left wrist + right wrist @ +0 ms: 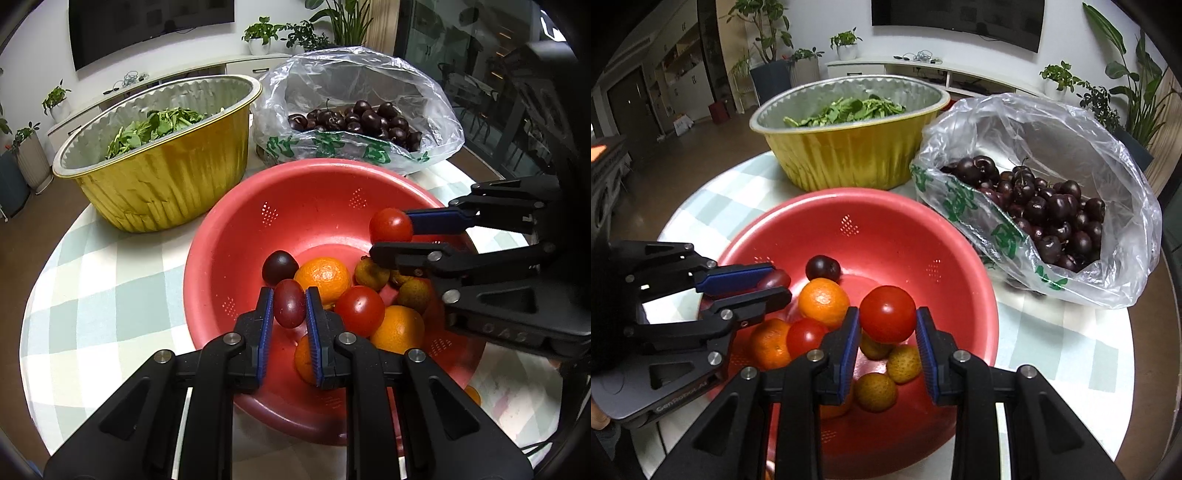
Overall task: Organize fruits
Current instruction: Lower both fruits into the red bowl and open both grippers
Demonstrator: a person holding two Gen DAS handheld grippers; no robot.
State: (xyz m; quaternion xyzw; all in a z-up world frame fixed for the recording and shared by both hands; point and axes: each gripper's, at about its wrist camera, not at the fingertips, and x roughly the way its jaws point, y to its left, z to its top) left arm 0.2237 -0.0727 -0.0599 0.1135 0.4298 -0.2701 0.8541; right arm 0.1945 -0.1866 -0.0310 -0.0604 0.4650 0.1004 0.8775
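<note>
The left tongs (pixel 289 308) pinch a small dark-red plum (pixel 289 303) above the red colander (pixel 236 236) — the right tongs (pixel 887 326) clamp a red tomato (pixel 887 314) over the same bowl. Oranges (pixel 323 274), another tomato (pixel 359 311) and brownish fruits (pixel 875 391) lie inside. Behind, on the desk (pixel 92 280), a bag of cherries (pixel 1041 214).

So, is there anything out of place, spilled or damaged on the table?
Nothing looks spilled or damaged. One small oddity: an orange fruit lies on the tablecloth just outside the red colander, near its rim, while the other oranges are inside. The plastic bag of cherries is open but nothing has rolled out.
</note>
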